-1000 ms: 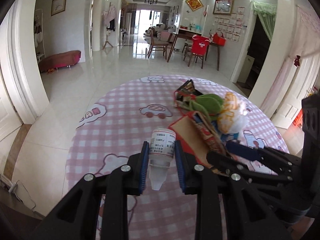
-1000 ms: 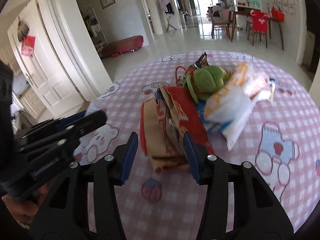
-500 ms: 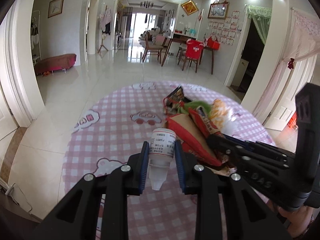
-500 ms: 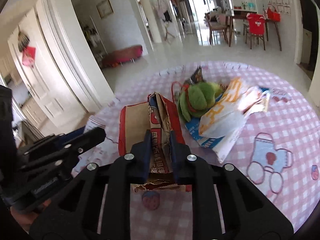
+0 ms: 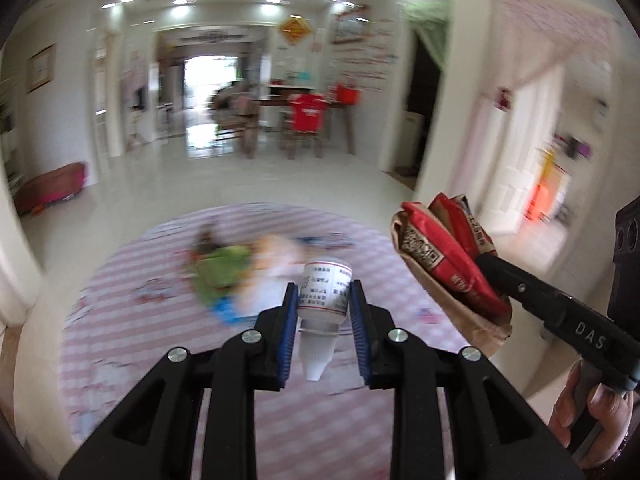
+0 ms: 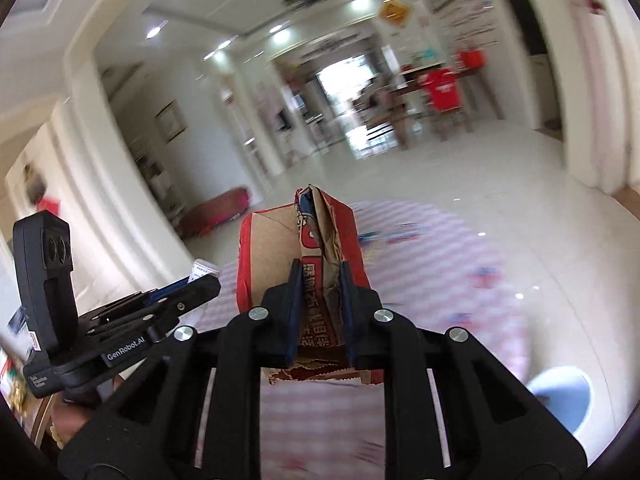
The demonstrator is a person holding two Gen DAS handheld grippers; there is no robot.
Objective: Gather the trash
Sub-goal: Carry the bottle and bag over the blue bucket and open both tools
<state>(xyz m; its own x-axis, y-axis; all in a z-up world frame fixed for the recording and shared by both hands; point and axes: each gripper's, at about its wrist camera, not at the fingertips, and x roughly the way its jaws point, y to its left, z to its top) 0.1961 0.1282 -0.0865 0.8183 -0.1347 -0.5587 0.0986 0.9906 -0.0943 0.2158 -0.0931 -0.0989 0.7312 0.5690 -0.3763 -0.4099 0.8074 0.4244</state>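
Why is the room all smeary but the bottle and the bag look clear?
Left wrist view: the bottle rides with the camera in the left gripper, so it stays sharp; the table streaks. Right wrist view: same for the bag in the right gripper.

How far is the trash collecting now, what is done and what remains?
Nothing visibly binned yet. In hand: the left gripper is clamped on the small white bottle, and the right gripper on the red and brown paper bag, both lifted off the table. Left: a blurred green item and pale wrappers lying there.
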